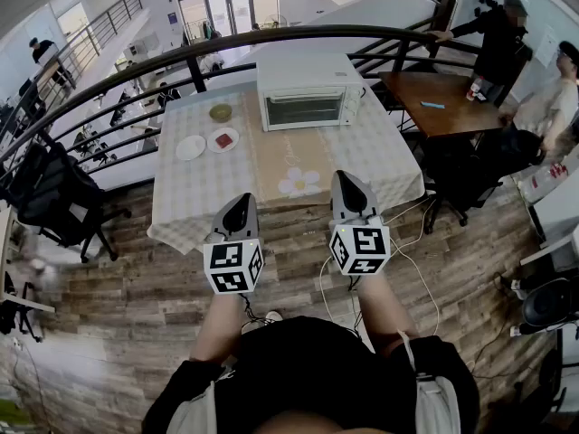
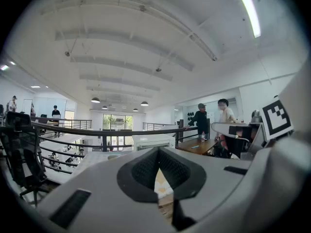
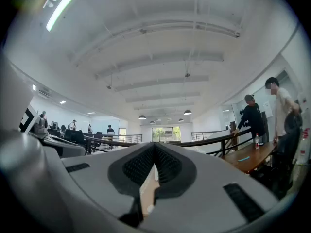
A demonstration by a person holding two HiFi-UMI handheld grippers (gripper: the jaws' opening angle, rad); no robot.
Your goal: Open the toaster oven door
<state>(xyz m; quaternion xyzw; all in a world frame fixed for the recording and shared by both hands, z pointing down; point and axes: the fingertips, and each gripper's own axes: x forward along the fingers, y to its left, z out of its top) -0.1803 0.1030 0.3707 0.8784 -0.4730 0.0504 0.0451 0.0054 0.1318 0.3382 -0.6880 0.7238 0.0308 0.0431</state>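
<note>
At table's (image 1: 192,197) far edge: toaster oven (image 1: 309,93), door shut. Left gripper (image 1: 238,208), right gripper (image 1: 349,188): clenched, empty, at near edge. Step: approach. Next likely needs a forward reach, jaws parted for the handle.

- The toaster oven (image 1: 308,93) sits on the table (image 1: 181,197), at the side far from you.
- A bowl (image 1: 221,112) sits left of it.
- A plate (image 1: 191,147) and a second plate (image 1: 223,139) lie side by side, nearer you than the bowl.
- A railing (image 1: 136,80) runs behind the table.
- A side table (image 1: 443,107) stands off to your right.
</note>
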